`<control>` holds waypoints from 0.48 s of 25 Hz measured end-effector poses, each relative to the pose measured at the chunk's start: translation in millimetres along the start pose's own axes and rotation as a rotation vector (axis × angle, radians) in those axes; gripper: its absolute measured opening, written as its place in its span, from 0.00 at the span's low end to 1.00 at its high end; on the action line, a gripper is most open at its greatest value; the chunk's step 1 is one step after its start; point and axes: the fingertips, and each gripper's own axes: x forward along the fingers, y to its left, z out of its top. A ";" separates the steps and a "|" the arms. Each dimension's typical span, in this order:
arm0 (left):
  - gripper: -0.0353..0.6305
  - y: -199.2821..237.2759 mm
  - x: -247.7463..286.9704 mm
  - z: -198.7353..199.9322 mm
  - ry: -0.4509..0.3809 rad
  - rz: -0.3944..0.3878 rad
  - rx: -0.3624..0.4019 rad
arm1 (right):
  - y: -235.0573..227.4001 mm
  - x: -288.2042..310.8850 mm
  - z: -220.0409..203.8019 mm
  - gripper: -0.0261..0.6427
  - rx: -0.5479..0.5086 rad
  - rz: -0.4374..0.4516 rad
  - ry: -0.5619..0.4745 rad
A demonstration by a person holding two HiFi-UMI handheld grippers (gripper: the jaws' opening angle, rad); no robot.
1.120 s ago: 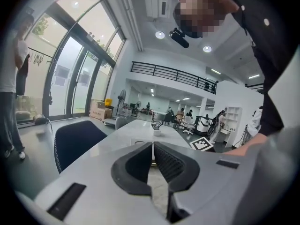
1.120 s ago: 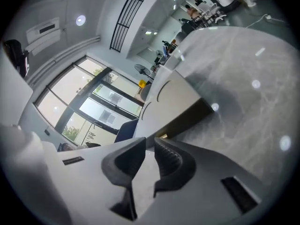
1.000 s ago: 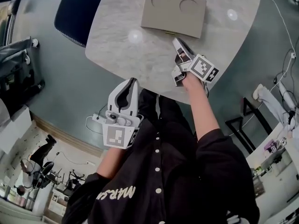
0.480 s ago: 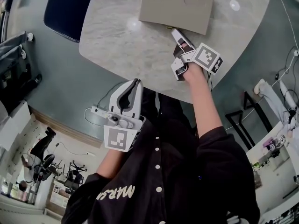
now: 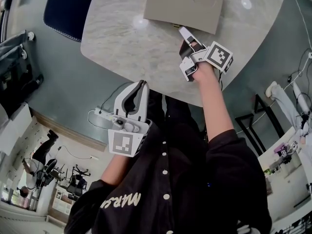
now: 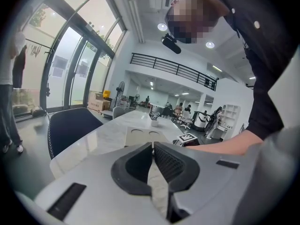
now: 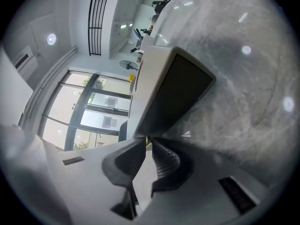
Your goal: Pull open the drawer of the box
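Contact is seen at the lower edge of the box [image 5: 184, 4], which is laid flat on the marble table [image 5: 122, 48] at the top centre of the head view, its two round recesses turned upward. The right gripper [image 5: 182, 31] is held just below that edge, and its jaws are closed on the small gold pull tab [image 5: 176, 26] that sticks out of the drawer front [image 7: 176, 90]. In the right gripper view the tab is shown as a yellowish sliver pinched between the tips. No gap is visible at the drawer, so it is judged not yet drawn out. The box lies up-frame of the gripper, and the drawer's travel is judged to run down-frame, roughly in line with the gripper's long axis. A straight pull back toward the person is therefore called for (a sideways drift could slip the tab). The left gripper [image 5: 141, 84] is held at lower centre, off the table's edge and well apart from the box, its jaws together on nothing. The right is much the nearer.
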 end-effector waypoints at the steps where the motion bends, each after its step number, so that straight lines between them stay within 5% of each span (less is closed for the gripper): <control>1: 0.09 -1.1 0.2 0.9 -0.006 0.000 -0.001 | -0.3 -0.7 -0.4 0.09 -0.002 0.000 -0.001; 12: 0.09 -3.9 -10.0 2.2 -0.014 0.005 0.011 | -2.9 -16.6 -27.3 0.09 0.029 0.002 0.014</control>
